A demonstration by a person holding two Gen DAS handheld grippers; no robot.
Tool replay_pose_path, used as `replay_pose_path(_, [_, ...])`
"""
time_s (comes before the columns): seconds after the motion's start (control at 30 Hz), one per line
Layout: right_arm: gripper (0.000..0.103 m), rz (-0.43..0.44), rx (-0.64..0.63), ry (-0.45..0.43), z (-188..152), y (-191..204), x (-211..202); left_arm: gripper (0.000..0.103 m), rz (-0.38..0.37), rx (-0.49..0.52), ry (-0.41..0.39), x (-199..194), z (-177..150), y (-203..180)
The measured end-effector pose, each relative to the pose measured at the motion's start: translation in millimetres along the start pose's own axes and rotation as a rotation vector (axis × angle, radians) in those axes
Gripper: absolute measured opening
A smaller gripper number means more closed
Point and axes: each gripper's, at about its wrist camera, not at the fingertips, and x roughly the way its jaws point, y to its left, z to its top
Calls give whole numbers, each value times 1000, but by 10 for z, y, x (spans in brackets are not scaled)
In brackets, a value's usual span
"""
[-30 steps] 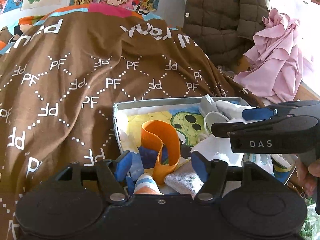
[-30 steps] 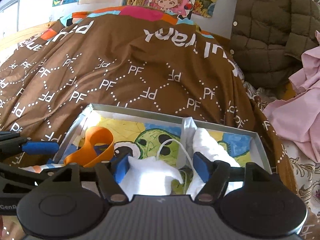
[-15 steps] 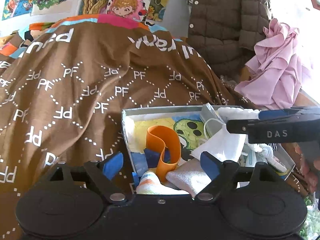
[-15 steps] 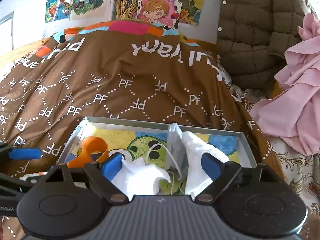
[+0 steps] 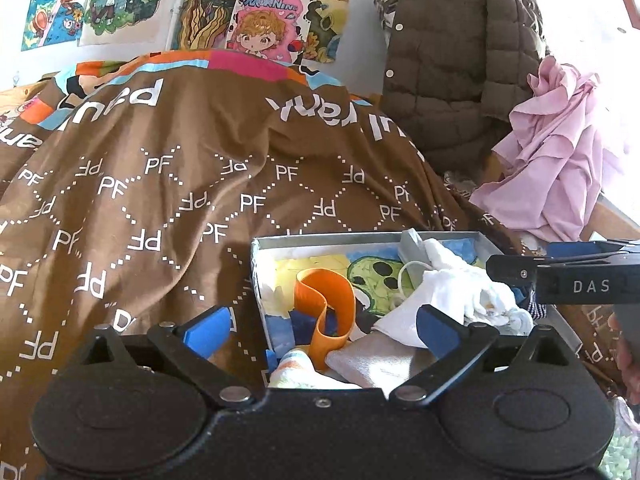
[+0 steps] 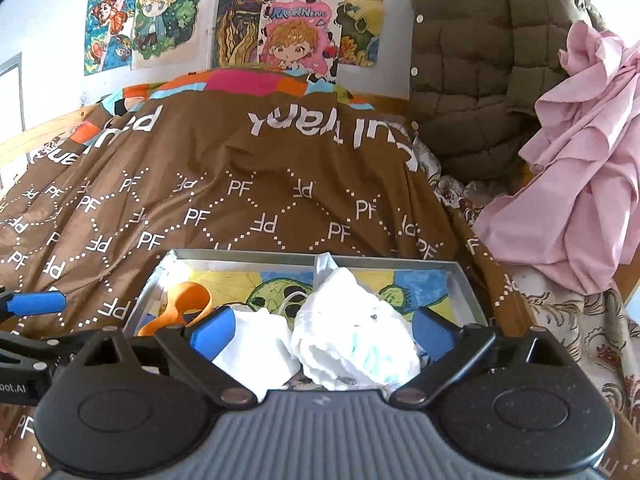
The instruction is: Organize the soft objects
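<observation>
- The shallow grey box [image 5: 256, 264] sits on the brown "PF"-patterned bedspread [image 5: 160, 200], with the soft things inside it on a cartoon-printed floor.
- The left gripper [image 5: 320, 326] stands wide open and holds nothing; the orange band [image 5: 324, 312] curls upright in the box between and just beyond its blue pads, with a striped roll [image 5: 296, 368] and a silvery woven pouch [image 5: 372, 360] nearer the camera.
- The right gripper [image 6: 318, 330] is also spread wide and grips nothing — a crumpled white cloth [image 6: 352, 340] bulges between its fingers, and a smoother folded white piece [image 6: 260, 344] lies just beside it to the left.
- In the left view the right gripper [image 5: 568, 276] reaches in from the side above the white cloth [image 5: 460, 288].
- A grey divider [image 6: 324, 264] stands upright across the box, touching the crumpled cloth.
- Against a second ago, both pairs of fingers stand further apart, and both cameras sit further back, so more of the posters [image 6: 296, 36] on the wall shows.
- A quilted olive jacket [image 6: 472, 60] and a crumpled pink garment [image 6: 580, 184] hang at the right.
</observation>
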Motion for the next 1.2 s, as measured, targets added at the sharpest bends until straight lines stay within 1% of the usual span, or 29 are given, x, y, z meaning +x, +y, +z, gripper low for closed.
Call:
replay_pose_path(0.23, [100,5,-8,-41,-10,-25,-181,101,7,6,-26,-110,-9,-82])
replay_pose_path(0.33, [100,6,-18,-58,-20,-22,-252,101,-10,-2,-42,-158,2,-103])
replay_pose_path(0.5, [101,1,-39,-91,-48,-27,-370,102,-14,-14,-76,-250,9,-135])
replay_pose_path(0.83, [102,4,-45,-132,-100,-95,-563,102,17,-9,-111,-360,-75,-249])
replay_pose_path(1.07, [102,2,-26,-139,-169,-171,-622,102,45,-15,-144,-411,-98,-315])
replay_pose_path(1.2, [102,6,-30,-135,-230,-192,-599,102,71,-39,-170,-463,-139,-333])
